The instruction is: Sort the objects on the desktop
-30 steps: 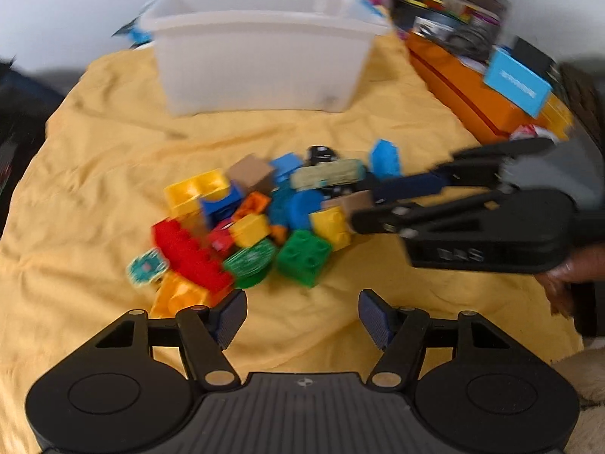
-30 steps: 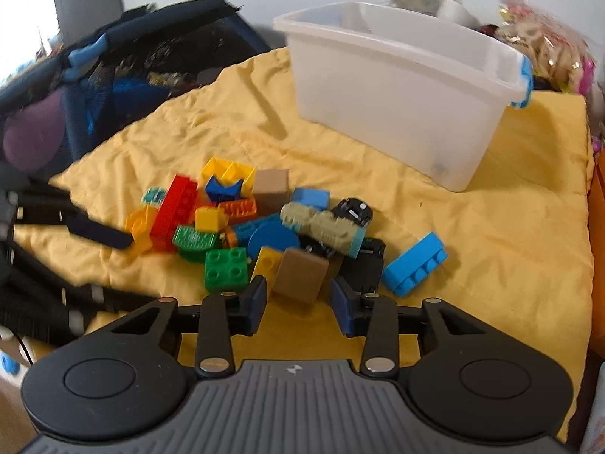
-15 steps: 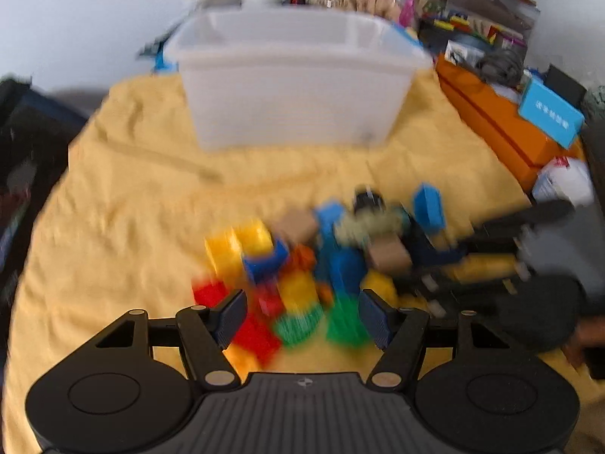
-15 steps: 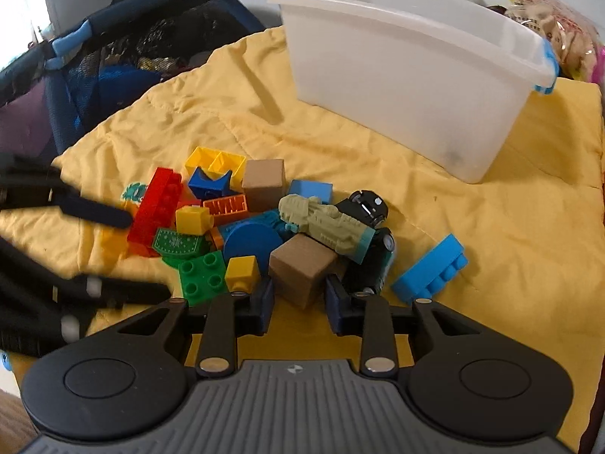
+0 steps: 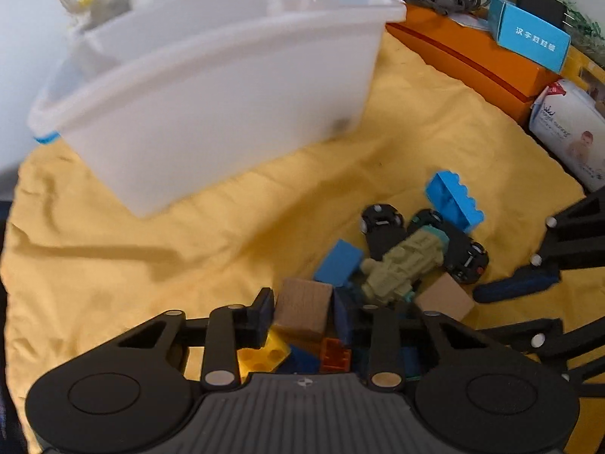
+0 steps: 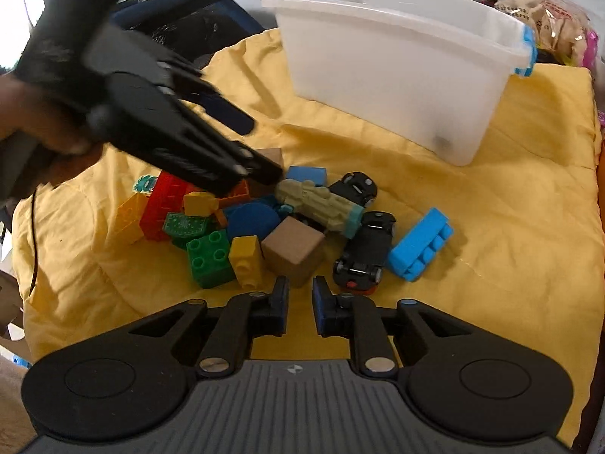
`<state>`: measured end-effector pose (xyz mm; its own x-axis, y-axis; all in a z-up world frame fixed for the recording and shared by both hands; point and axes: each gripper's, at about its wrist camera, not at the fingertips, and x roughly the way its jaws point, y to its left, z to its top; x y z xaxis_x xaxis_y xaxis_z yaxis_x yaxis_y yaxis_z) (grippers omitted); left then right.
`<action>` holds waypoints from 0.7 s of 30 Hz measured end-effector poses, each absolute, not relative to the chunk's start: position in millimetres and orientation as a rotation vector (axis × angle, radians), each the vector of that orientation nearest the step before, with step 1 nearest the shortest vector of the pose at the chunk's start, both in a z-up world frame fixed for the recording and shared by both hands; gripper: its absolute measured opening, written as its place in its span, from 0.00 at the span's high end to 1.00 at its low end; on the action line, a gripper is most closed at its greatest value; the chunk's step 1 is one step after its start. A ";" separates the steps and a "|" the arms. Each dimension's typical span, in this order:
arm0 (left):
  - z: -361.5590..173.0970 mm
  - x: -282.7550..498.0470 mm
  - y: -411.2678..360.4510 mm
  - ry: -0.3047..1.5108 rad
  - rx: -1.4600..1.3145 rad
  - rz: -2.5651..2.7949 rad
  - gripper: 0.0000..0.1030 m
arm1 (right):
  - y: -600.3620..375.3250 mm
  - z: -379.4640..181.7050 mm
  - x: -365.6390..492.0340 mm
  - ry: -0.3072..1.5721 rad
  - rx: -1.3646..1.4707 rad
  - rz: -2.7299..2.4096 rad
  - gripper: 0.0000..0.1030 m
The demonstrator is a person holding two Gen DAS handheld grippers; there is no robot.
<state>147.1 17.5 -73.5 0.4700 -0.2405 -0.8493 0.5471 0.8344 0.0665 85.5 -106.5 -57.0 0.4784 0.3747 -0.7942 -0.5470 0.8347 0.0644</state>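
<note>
A: As your left gripper [image 5: 304,308] closes, a wooden cube [image 5: 302,308] sits between its pads; contact unclear. Pile on cloth [image 5: 113,249].
B: Right gripper [image 6: 300,304] narrowing, empty, short of another cube [image 6: 293,249]. Next: lift to bin [image 6: 397,75].

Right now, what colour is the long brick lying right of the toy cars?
Light blue, clearest in the right wrist view.

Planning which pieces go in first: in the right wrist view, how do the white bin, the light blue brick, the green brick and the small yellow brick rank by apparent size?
1. white bin, by far
2. light blue brick and green brick: too alike to rank
3. small yellow brick
</note>
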 end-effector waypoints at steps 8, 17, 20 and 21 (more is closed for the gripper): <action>-83.2 139.1 27.8 0.979 0.285 -0.454 0.69 | -90.9 -57.5 94.9 0.885 -0.227 0.575 0.68; -68.1 115.6 44.8 0.935 0.143 -0.350 0.69 | -81.2 -73.9 108.8 0.847 -0.258 0.592 0.57; -64.9 111.8 43.8 0.918 0.138 -0.332 0.69 | -84.4 -74.7 108.8 0.844 -0.244 0.599 0.59; -65.6 112.9 44.1 0.918 0.139 -0.326 0.69 | -83.9 -74.5 109.3 0.846 -0.239 0.594 0.58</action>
<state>112.9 44.1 -65.6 0.5627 -0.2173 -0.7976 0.3346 0.9421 -0.0207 109.3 -83.9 -74.5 0.5138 0.3970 -0.7605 -0.5809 0.8133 0.0320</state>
